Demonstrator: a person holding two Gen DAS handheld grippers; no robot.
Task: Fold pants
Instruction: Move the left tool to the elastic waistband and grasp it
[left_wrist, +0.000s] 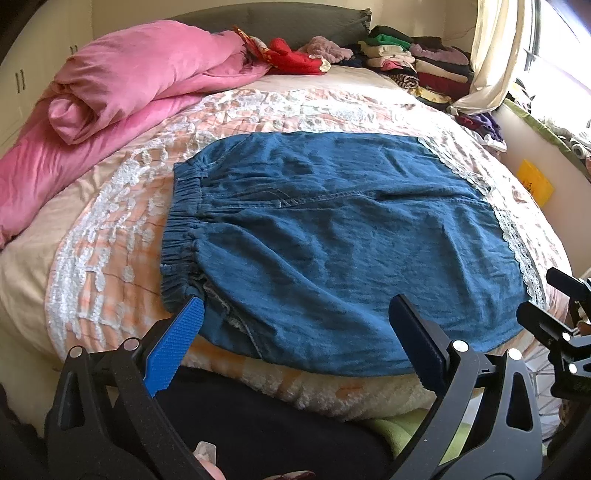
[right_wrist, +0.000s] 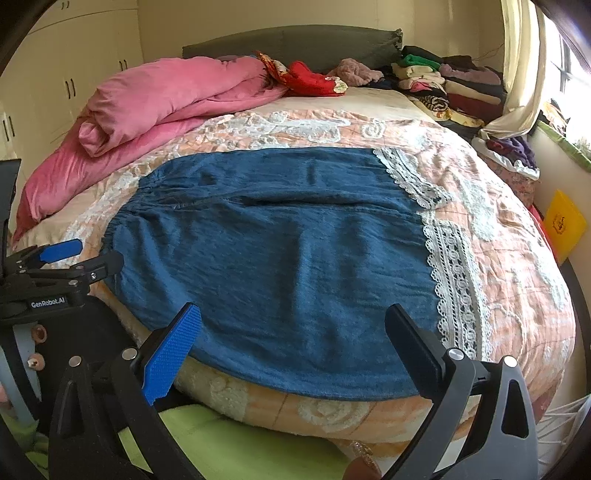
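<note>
Both tongs, left (left_wrist: 295, 325) and right (right_wrist: 293, 332), gape empty at lower frame, hovering just before the pants' (left_wrist: 332, 236) near edge on the bed (left_wrist: 110, 229).

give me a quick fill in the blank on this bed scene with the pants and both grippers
1. The blue pants lie flat on the ____.
2. Both the left gripper and the right gripper are ____.
3. The rolled duvet beside the pants is ____ in colour.
4. The hems of the pants carry white ____ trim.

Missing words: bed; open; pink; lace
</note>
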